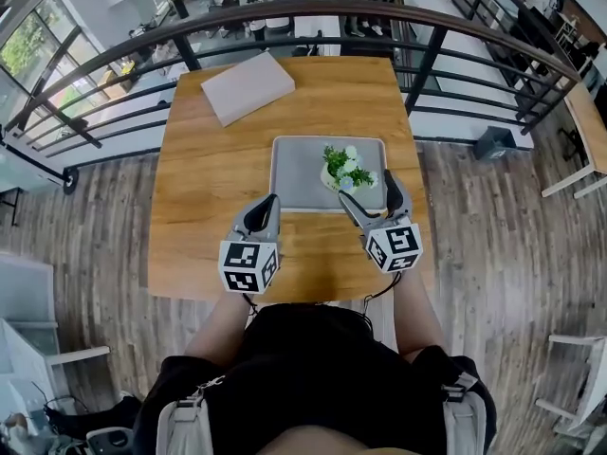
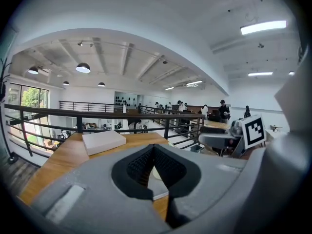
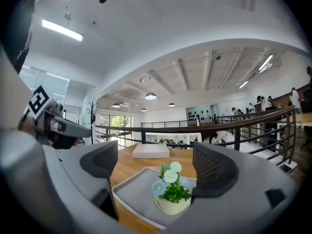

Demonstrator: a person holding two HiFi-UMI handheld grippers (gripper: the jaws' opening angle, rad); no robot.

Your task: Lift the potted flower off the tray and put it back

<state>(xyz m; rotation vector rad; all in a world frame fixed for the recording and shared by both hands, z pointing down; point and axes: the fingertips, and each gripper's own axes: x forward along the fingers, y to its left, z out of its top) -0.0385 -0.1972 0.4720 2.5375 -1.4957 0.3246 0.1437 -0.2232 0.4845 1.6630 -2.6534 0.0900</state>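
- The potted flower [image 1: 347,171] stands upright on the grey tray [image 1: 297,173], in its right half and near its front rim.
- The right gripper [image 1: 370,190] is released. Its jaws stand wide apart at the tray's near right corner, with the pot low between them and neither pad pressing on it.
- In the right gripper view the pot [image 3: 171,191] sits closer to the right-hand jaw than to the other. If the right gripper [image 3: 157,165] closes from here, that pad would likely touch first and push the pot sideways or tip it.
- The jaws are level with the blossoms and leaves as much as with the pot. A grip taken that high could crush the flowers and get no hold on the pot itself.
- The tray [image 3: 131,191] has a raised rim. A low approach could catch it and slide the tray across the wooden table [image 1: 209,178].
- The left gripper [image 1: 268,205] is clenched on nothing, and its jaws meet in the left gripper view [image 2: 154,152]. It hangs at the tray's near left corner, well apart from the pot.
- A white box [image 1: 248,85] lies at the table's far left, well away from the tray.
- A dark railing [image 1: 313,12] curves behind the table. Nothing stands between the open jaws and the pot.
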